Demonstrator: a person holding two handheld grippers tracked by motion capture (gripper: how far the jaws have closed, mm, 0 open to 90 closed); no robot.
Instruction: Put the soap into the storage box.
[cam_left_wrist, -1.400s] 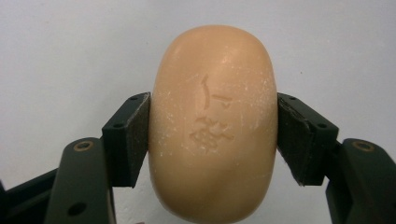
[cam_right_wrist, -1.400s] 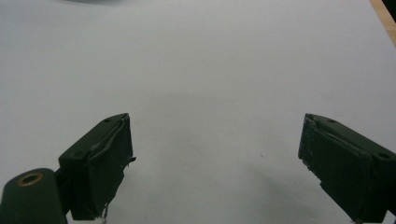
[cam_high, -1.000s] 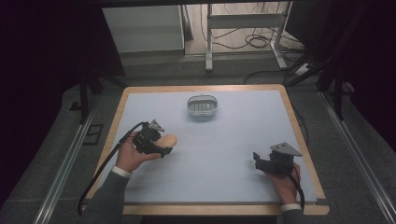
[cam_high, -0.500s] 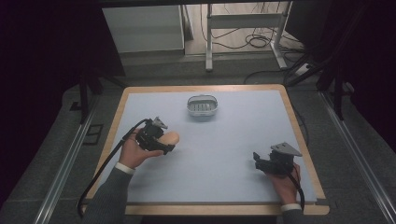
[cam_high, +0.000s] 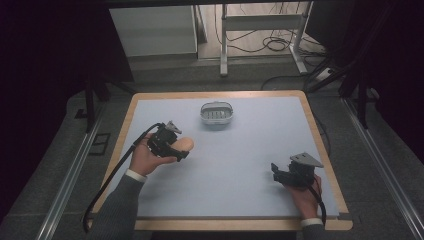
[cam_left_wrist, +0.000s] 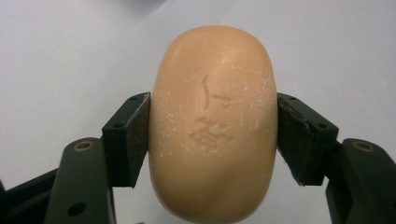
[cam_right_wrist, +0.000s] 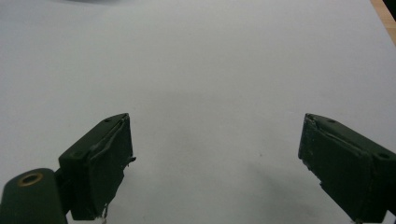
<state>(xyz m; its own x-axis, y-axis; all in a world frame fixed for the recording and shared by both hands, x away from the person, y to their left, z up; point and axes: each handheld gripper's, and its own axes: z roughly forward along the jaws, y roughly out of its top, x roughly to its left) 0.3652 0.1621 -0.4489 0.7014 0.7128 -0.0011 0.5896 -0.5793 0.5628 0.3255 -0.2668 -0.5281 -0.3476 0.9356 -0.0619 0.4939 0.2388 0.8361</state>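
Observation:
A tan oval bar of soap (cam_left_wrist: 212, 126) with a stamped mark sits between the pads of my left gripper (cam_left_wrist: 214, 133), which is shut on it from both sides. In the high view the left gripper (cam_high: 181, 148) holds the soap (cam_high: 185, 144) a little above the left part of the pale blue table top (cam_high: 240, 150). A small grey soap dish (cam_high: 216, 113) stands further back near the middle. My right gripper (cam_high: 274, 170) rests low at the front right; its jaws (cam_right_wrist: 215, 158) stand wide open with bare table between them.
The table has a wooden rim (cam_high: 220, 94). A black cable (cam_high: 107, 182) trails from the left gripper off the front left edge. Behind the table are metal stand legs (cam_high: 224, 45) and floor cables (cam_high: 272, 45).
The left hand with the soap has shifted slightly toward the back and right. The right hand has stayed still.

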